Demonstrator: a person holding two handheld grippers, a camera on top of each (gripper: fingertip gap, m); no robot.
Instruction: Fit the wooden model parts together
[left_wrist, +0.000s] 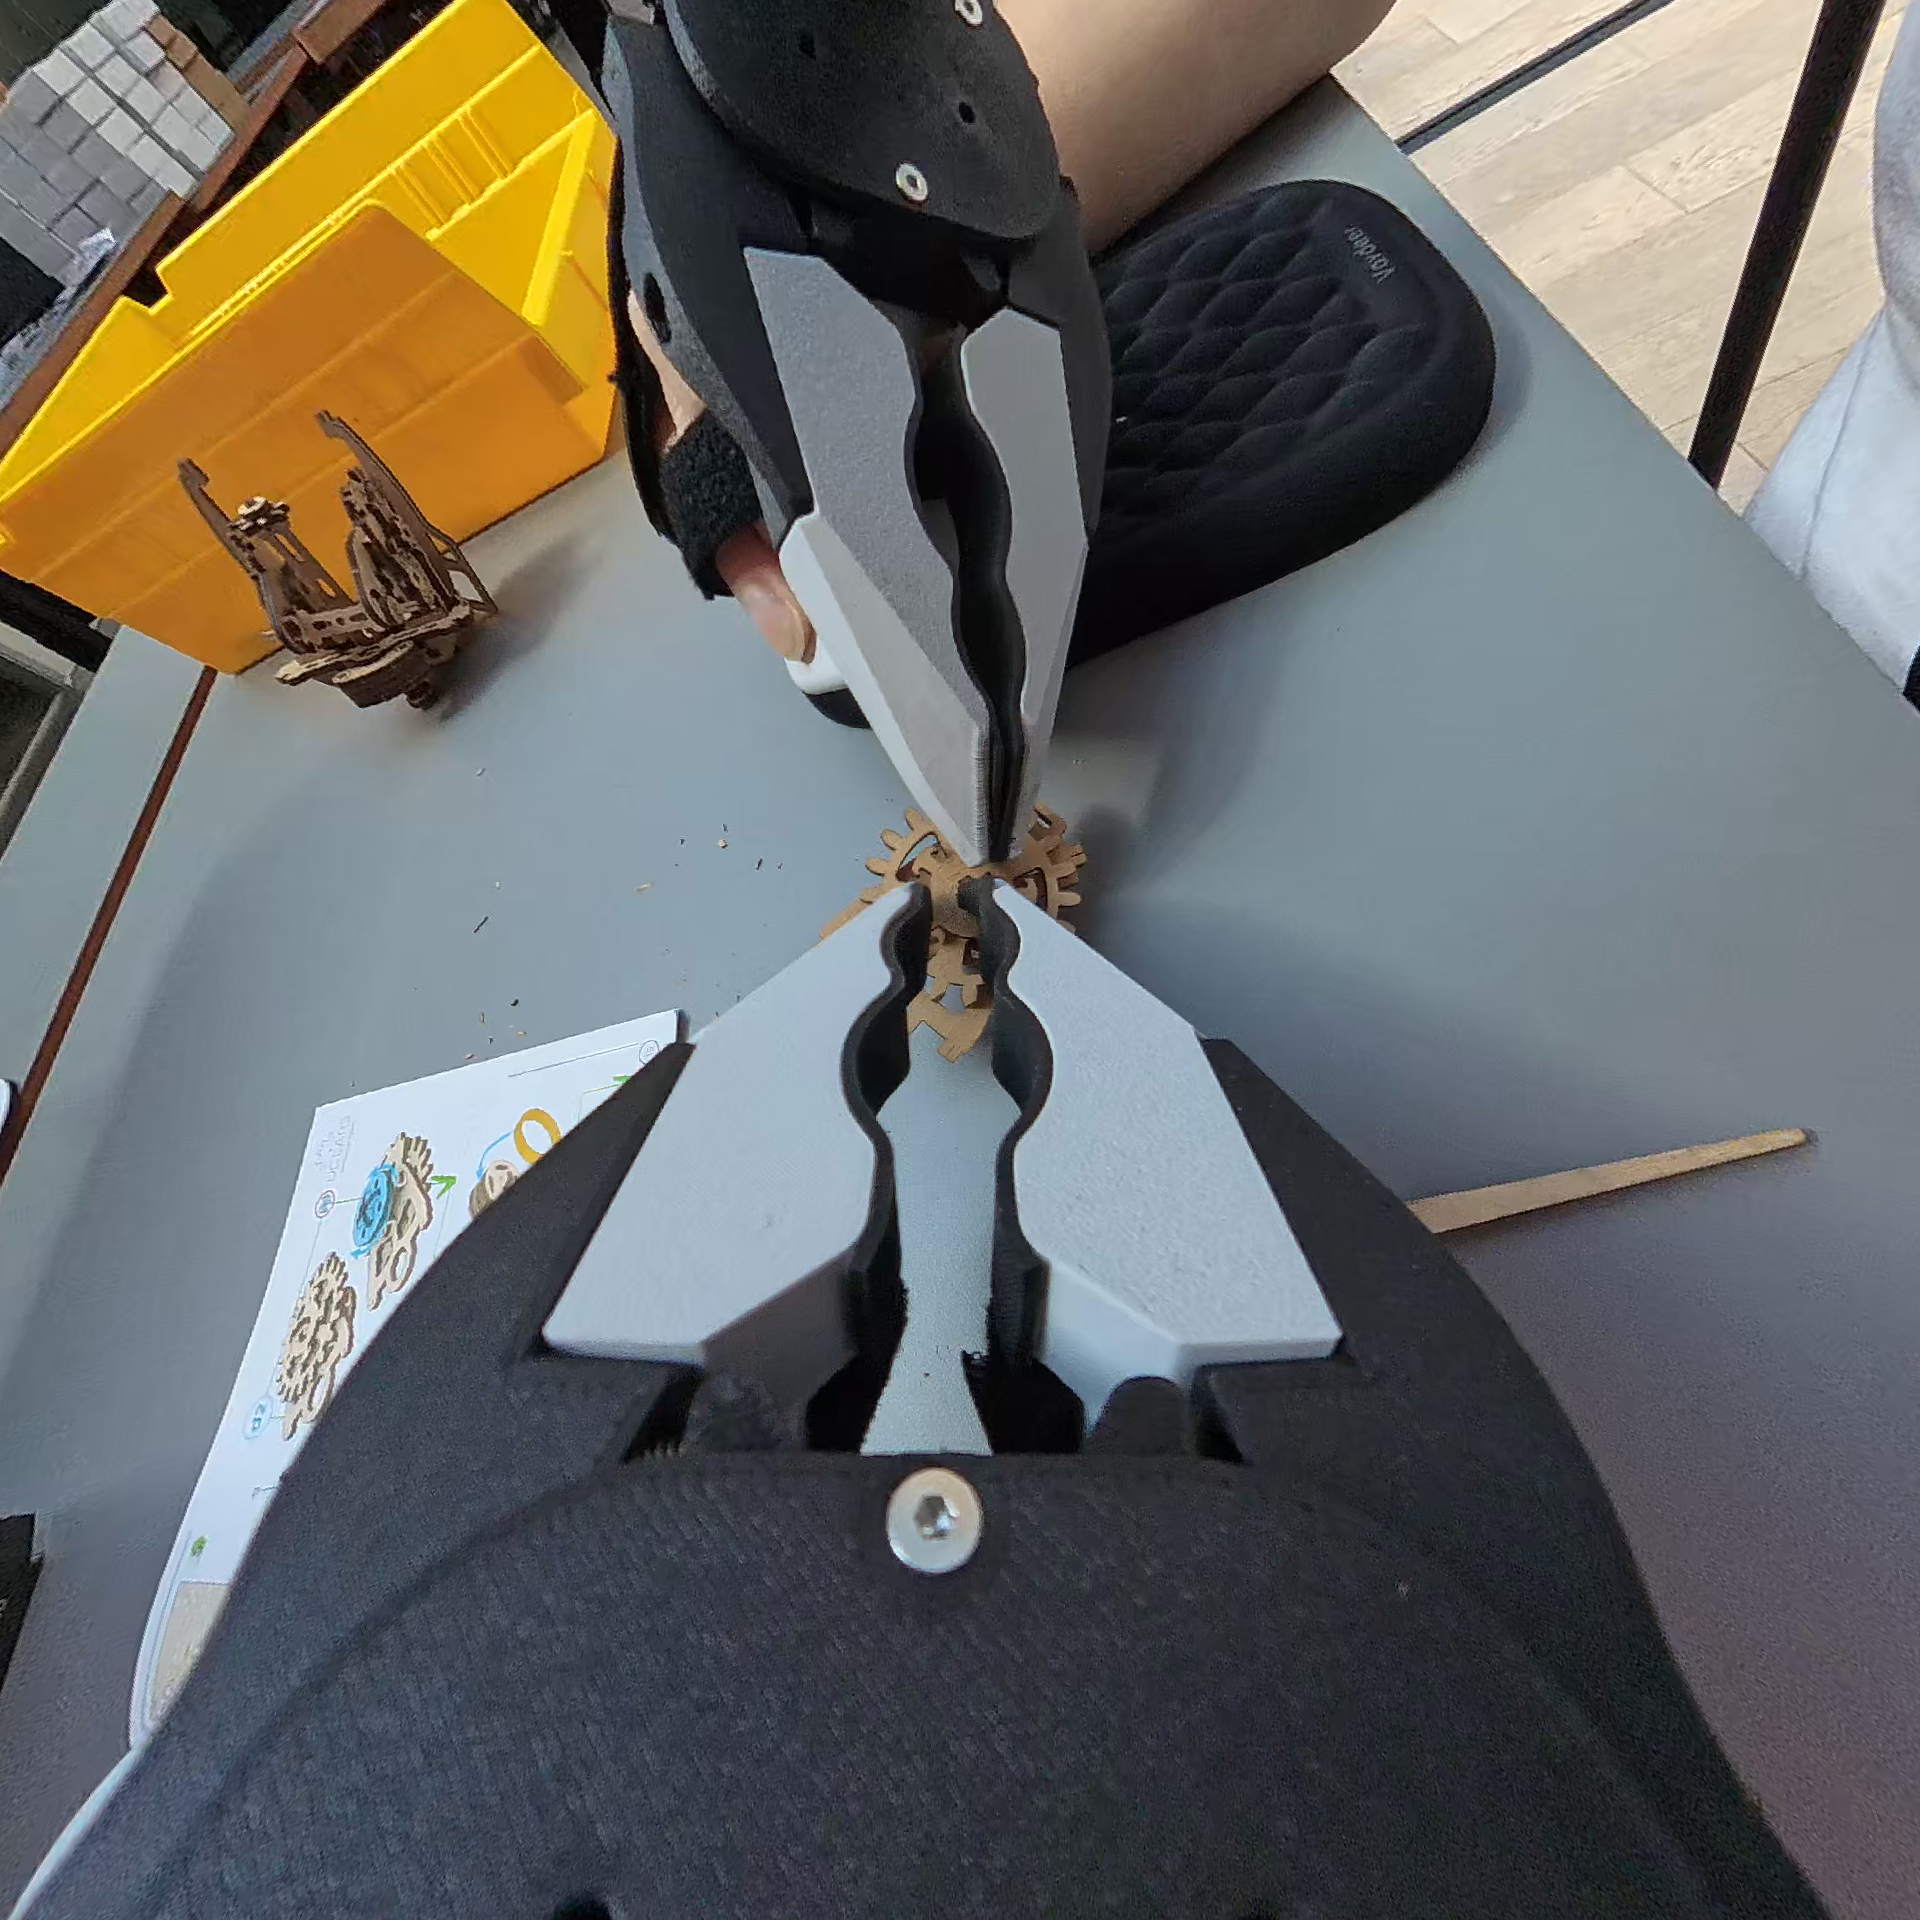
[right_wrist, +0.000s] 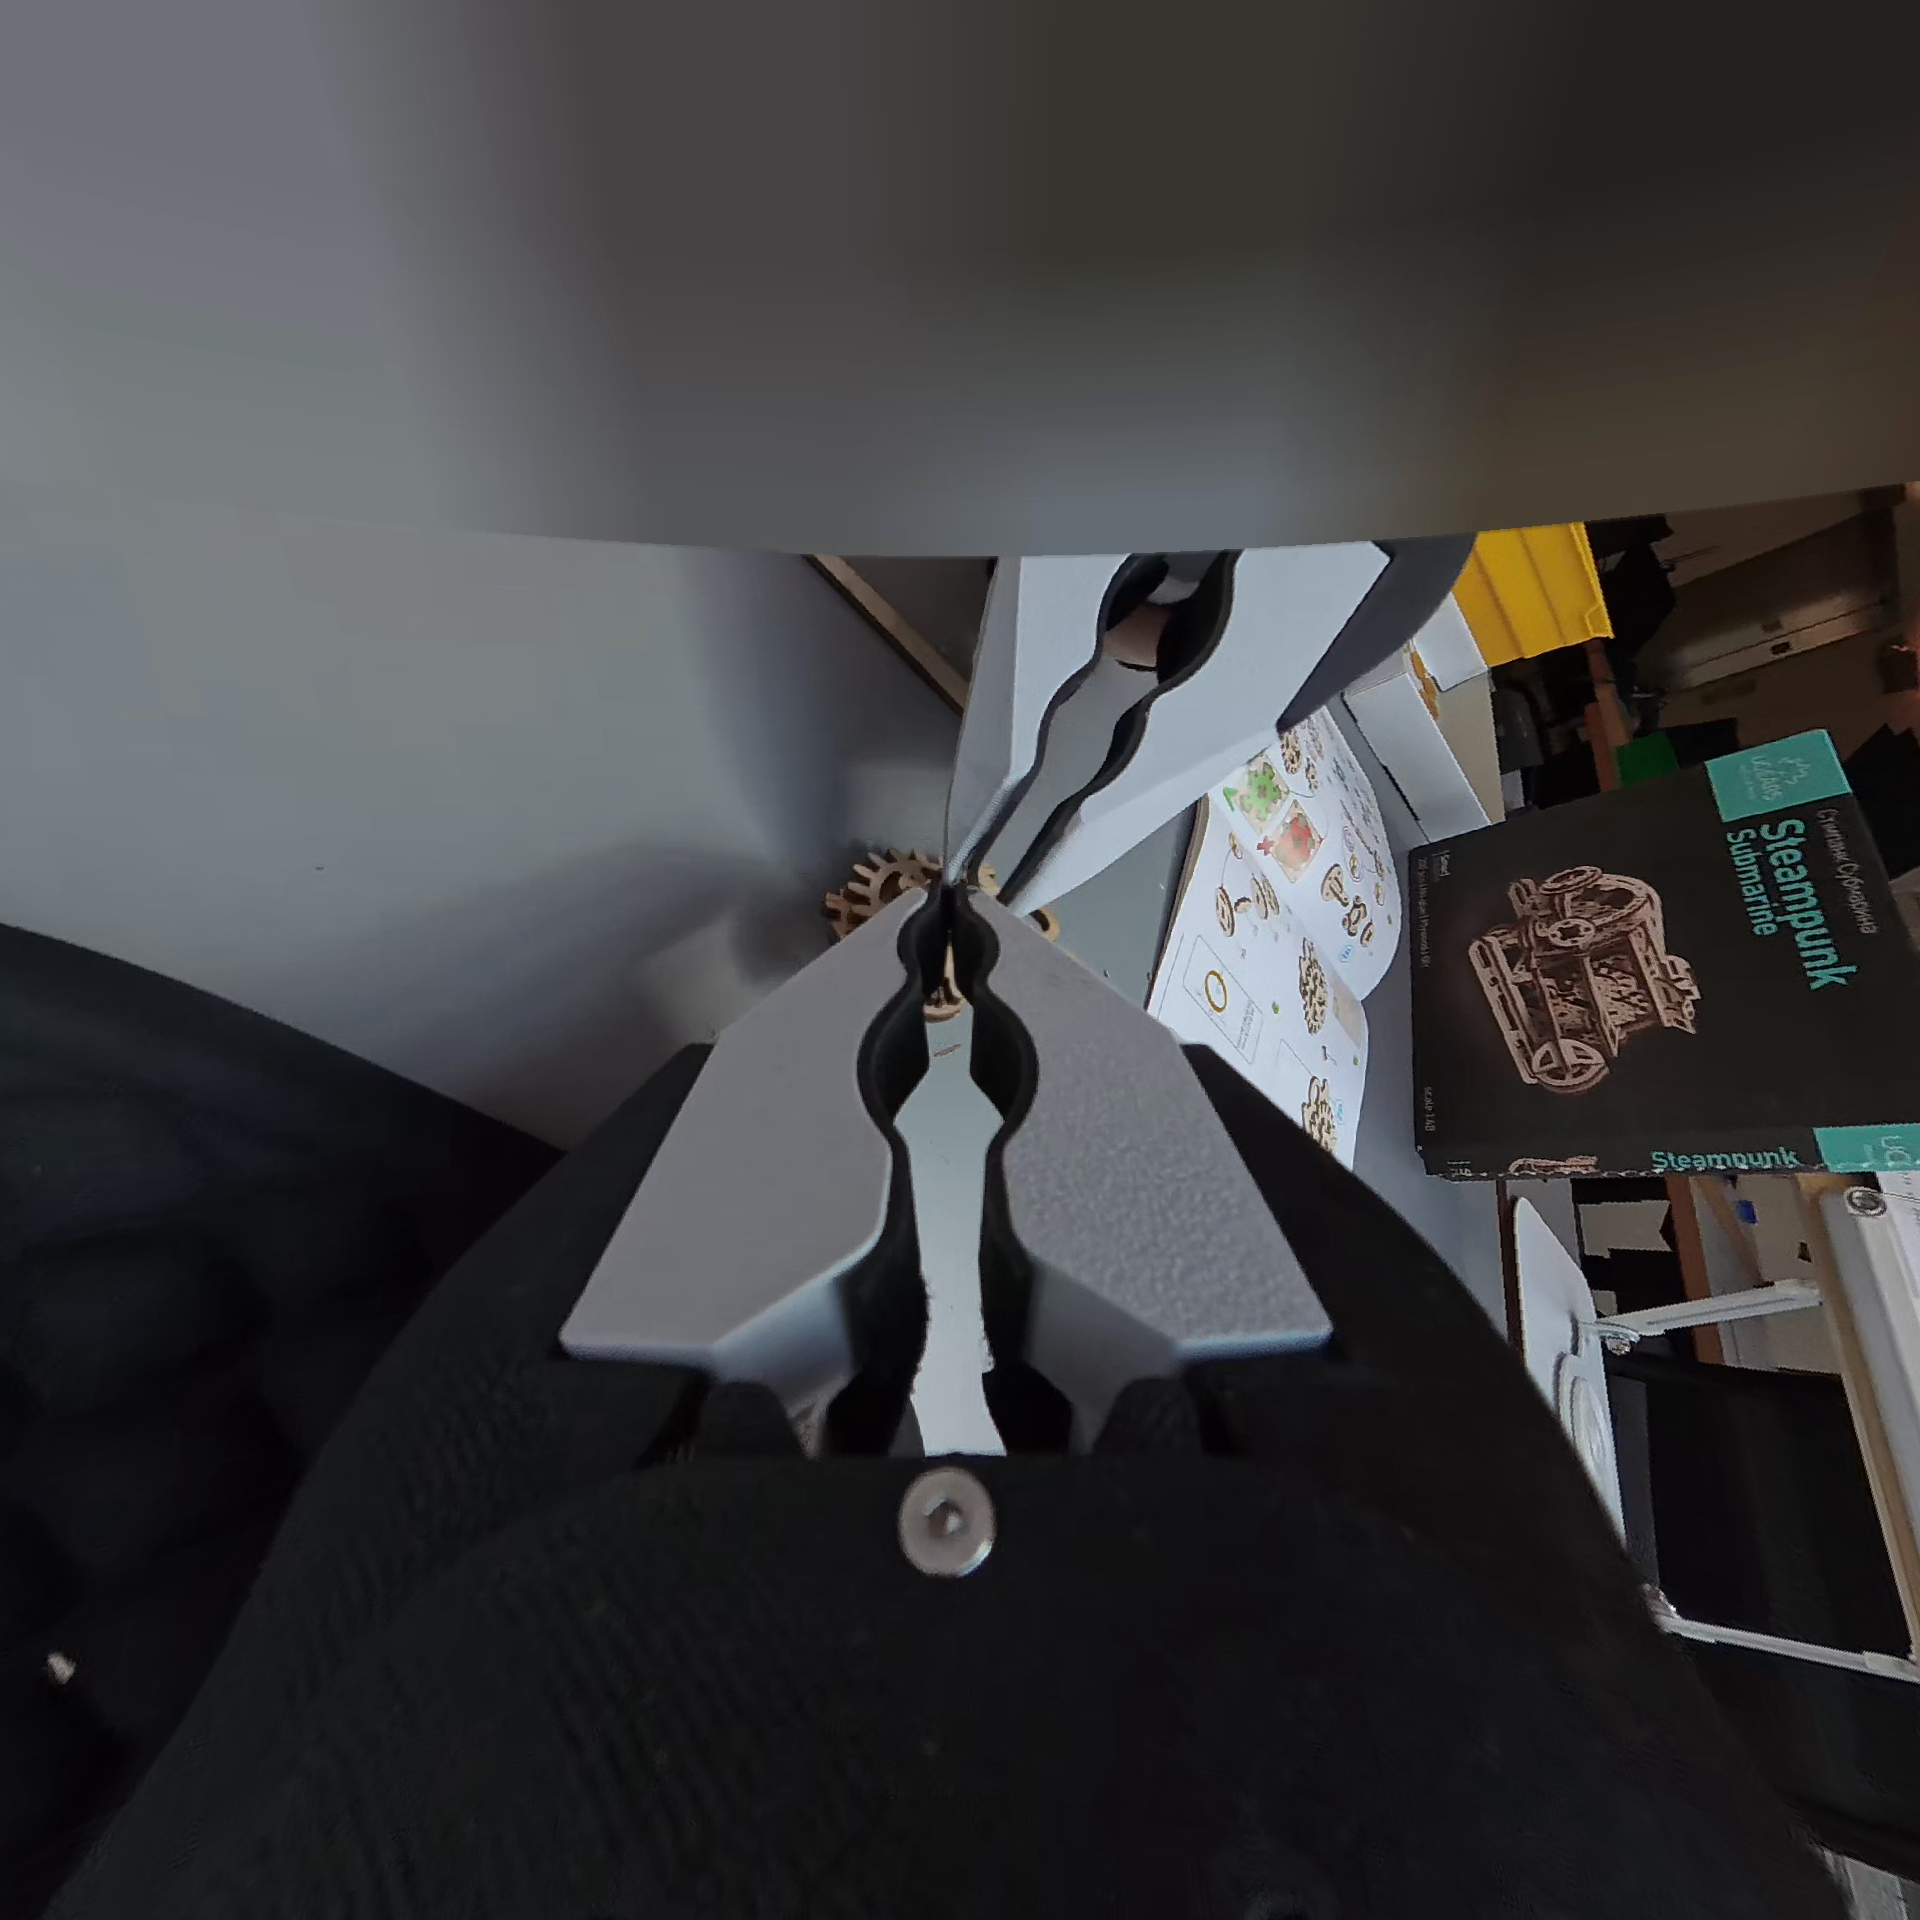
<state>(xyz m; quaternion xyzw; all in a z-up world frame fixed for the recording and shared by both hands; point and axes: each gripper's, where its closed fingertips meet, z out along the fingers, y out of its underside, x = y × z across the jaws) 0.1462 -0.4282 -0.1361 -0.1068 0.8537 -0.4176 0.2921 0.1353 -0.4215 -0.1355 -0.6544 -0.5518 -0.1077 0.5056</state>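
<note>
A light wooden gear assembly (left_wrist: 1055, 868) is held just above the grey table (left_wrist: 520, 831), between both grippers. My left gripper (left_wrist: 961, 899) is shut on its near side; a lower gear shows between the fingers. My right gripper (left_wrist: 992, 847) comes down from above, shut on the top of the assembly. In the right wrist view my right gripper (right_wrist: 945, 920) is shut on a thin wooden part, a toothed gear (right_wrist: 878, 883) sticks out to the left, and the left gripper (right_wrist: 971, 878) meets it tip to tip from above.
A partly built dark wooden model (left_wrist: 353, 582) stands at the back left before a yellow bin (left_wrist: 312, 343). An instruction sheet (left_wrist: 416, 1247) lies near left, a wooden stick (left_wrist: 1610, 1179) right, a black padded rest (left_wrist: 1278, 384) behind. A black kit box (right_wrist: 1662, 956) lies beside the sheet. My left and right fingertips are right by each other. Both grippers' tips are roughly 30 cm from the partly built dark wooden model (left_wrist: 353, 582).
</note>
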